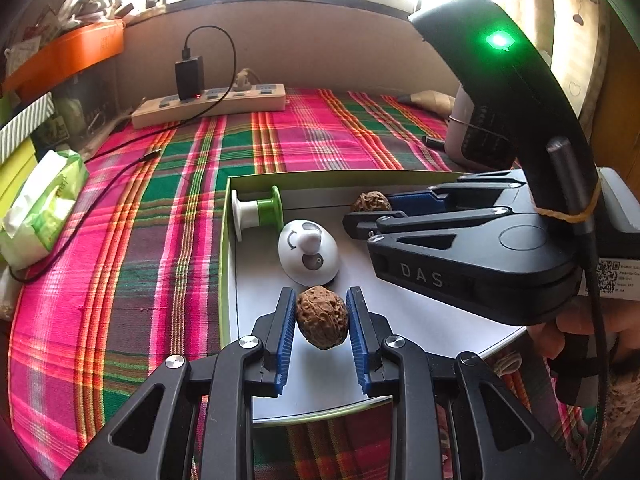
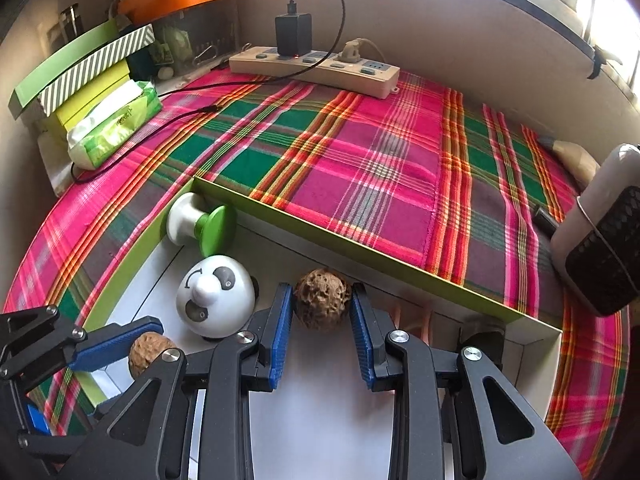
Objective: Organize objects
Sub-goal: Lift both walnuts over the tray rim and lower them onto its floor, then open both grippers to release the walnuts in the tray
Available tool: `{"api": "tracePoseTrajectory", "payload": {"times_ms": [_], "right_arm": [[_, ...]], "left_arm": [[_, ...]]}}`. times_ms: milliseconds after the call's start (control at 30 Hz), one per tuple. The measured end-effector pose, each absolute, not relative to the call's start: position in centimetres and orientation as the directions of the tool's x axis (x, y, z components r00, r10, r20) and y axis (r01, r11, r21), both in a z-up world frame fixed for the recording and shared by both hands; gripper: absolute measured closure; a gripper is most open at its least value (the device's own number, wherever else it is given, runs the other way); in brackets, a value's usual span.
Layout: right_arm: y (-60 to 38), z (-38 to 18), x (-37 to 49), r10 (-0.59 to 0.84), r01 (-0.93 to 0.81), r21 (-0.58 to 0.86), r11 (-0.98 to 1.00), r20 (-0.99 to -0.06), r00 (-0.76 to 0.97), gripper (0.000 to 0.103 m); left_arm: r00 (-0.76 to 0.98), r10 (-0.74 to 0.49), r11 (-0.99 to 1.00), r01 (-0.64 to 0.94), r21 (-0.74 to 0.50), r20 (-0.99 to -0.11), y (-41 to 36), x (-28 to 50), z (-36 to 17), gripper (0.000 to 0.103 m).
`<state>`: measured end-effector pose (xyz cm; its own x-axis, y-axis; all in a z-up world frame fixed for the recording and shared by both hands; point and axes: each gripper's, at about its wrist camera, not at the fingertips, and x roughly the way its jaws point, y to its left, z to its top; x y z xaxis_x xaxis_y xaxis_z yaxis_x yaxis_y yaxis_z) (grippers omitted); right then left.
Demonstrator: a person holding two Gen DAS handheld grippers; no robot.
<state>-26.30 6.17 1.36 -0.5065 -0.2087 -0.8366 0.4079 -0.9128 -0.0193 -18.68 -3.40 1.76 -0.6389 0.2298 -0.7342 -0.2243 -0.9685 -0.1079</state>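
A shallow box with a green rim and a white floor lies on the plaid cloth. In it are a white panda-faced figure and a green-and-white spool. My left gripper is shut on an oval walnut over the box's near part. My right gripper reaches in from the right, shut on a rounder walnut near the far wall. In the right wrist view, the right gripper clamps that walnut beside the panda figure. The left walnut shows at lower left.
A power strip with a black charger and a trailing cable runs along the back wall. A tissue pack and stacked boxes stand at the left. A white fan-like appliance stands right of the box.
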Motion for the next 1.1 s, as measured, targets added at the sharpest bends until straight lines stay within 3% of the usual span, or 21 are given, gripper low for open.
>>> {"api": "tracePoseTrajectory", "payload": {"times_ms": [967,1100], "right_arm": [[5.59,1.4,-26.62,-0.194,0.415,-0.04,-0.909,-0.84,-0.506,0.072],[5.76,1.64,-26.47,-0.204,0.411,-0.029,-0.911,-0.835,-0.512,0.062]], "left_arm": [[-0.642,0.215,-0.971,-0.223,-0.089,-0.736,-3.3,-18.65,1.68,0.078],[-0.64,0.218,-0.97,-0.226,-0.091,-0.737,-3.28,-18.57,1.78,0.076]]}}
